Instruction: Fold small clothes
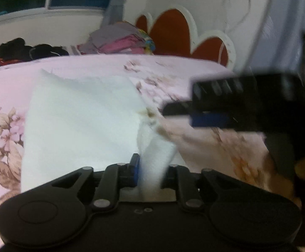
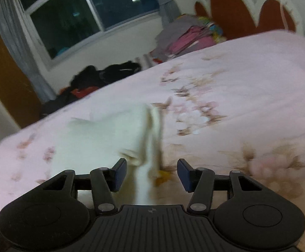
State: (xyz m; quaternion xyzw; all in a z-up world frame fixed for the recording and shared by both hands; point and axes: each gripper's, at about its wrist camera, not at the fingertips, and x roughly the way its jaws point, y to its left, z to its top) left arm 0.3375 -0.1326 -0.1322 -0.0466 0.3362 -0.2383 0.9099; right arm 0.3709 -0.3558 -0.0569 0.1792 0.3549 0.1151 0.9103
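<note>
Lying on the floral bedspread (image 1: pixel 9 96), the small white garment (image 1: pixel 78 121) is being seen with one edge drawn up into a narrow fold that runs back toward the left gripper (image 1: pixel 150 172). That fold is passing between the left jaws, which are standing narrow; because the near pad is hidden behind the cloth and the picture is smeared, it cannot be told whether the fabric is being pinched or merely lying between them. In the right wrist view the same garment (image 2: pixel 110 134) is being shown beside and partly between the fingers of the right gripper (image 2: pixel 152 172), whose jaws are being held about half apart with visible gaps on both sides of the cloth, so nothing is being gripped there. The right tool is also being glimpsed from the left camera, reaching in from the right just above the bedspread near the garment's raised corner. Farther off, a stack of pink and grey clothes (image 2: pixel 184 35) and a dark heap (image 2: pixel 110 73) are being kept near the far edge of the bed, below a window (image 2: pixel 68 16). The fold is probably being judged as only part done. The main risk is being posed by the weak hold: the raised edge may slip from the left jaws and fall back crooked, or the bedspread may be caught along with the cloth.
</note>
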